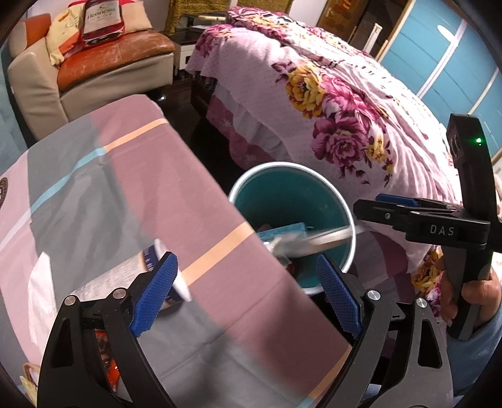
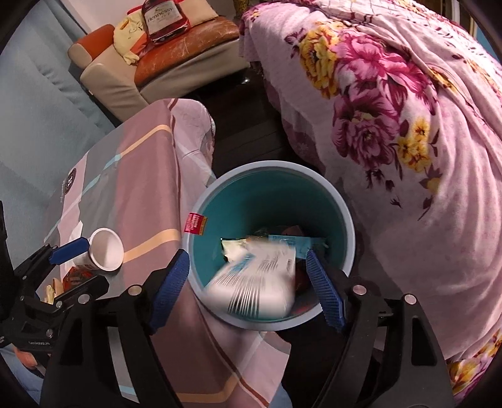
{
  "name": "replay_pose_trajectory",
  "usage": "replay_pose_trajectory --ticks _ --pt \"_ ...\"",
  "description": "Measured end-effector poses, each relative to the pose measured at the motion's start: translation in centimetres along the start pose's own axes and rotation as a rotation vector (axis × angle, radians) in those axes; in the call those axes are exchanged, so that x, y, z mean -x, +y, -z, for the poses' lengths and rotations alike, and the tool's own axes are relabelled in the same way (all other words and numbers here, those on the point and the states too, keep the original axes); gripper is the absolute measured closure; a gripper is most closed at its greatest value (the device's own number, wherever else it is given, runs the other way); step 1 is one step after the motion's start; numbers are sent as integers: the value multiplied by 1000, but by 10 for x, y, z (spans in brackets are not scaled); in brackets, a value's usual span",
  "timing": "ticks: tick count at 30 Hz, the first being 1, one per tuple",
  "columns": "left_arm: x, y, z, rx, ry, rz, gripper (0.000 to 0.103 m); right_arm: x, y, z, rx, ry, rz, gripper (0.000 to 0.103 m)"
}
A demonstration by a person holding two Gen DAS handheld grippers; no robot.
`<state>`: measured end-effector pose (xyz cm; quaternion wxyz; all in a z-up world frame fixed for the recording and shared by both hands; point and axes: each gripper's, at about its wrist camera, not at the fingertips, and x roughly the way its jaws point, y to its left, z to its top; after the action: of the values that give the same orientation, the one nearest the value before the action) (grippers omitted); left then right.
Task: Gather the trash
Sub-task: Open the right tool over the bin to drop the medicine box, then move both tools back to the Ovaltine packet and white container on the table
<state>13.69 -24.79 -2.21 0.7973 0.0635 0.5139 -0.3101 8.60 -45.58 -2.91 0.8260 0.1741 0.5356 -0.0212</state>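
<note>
The right gripper [image 2: 248, 292] hangs over the bin [image 2: 345, 216], fingers spread to drop the blurred wrapper [image 2: 260, 282] inside, while the left gripper [image 1: 248, 292], fingers likewise spread and empty, waits beside the bin above the bench [image 1: 125, 188].

"Hennessy" stood on the label of the bottle-shaped cushion [image 2: 164, 18] lying on the sofa [image 2: 188, 40], readable in both views. The letters "DAS" stood in white on the black body of the right tongs [image 1: 370, 219]. Print on the red sticker [image 2: 195, 223] at the bin [image 2: 348, 219] rim and on the white wrapper [image 2: 260, 282] was too blurred to read.
</note>
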Motion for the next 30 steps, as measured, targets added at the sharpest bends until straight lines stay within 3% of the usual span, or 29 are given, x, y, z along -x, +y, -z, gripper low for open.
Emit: replay_pose_trajectory --ticks 21,30 --pt "69 75 65 116 -63 -105 13 23 93 34 180 16 16 25" --pt "73 115 90 159 -29 -147 13 18 128 41 240 39 19 20"
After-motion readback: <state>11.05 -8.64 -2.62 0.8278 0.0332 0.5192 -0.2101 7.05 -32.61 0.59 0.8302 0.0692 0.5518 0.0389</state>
